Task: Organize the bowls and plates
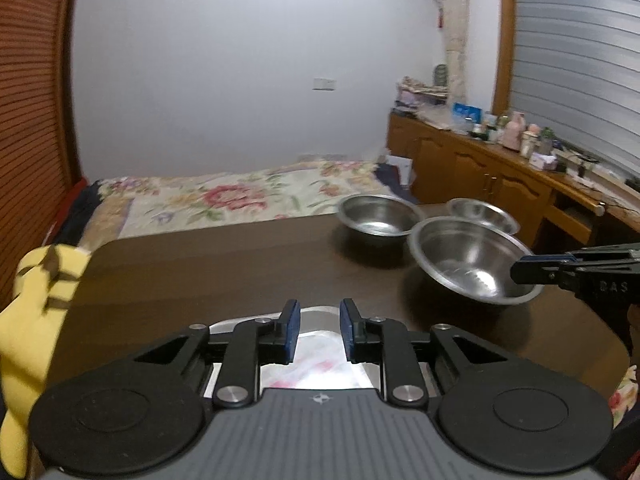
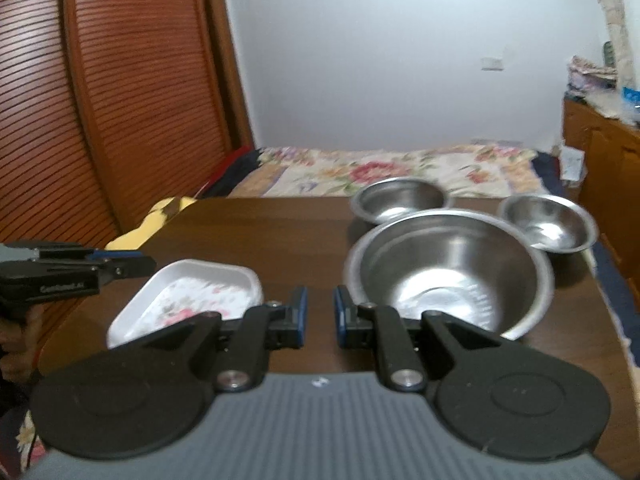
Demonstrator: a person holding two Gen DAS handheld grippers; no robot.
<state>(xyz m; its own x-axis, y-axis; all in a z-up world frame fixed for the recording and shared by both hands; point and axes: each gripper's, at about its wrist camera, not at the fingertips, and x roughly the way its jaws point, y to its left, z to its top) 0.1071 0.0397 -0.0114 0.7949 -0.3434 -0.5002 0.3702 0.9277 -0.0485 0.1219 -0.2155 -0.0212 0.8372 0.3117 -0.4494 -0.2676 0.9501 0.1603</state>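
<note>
The left hand-held gripper [image 1: 319,330] hovers released above the white floral square plate [image 2: 188,300]; the right hand-held gripper [image 2: 320,316] is clenched, empty, the large steel bowl [image 2: 450,272] at one o'clock; approach its rim squarely

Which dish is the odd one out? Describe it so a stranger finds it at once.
Start at the dark wooden table in front of the floral bed. On its left part, apart from the three steel bowls, lies a white plate. It alone is white, shallow and angular, with a pink flower pattern; the bowls are round bare metal.
</note>
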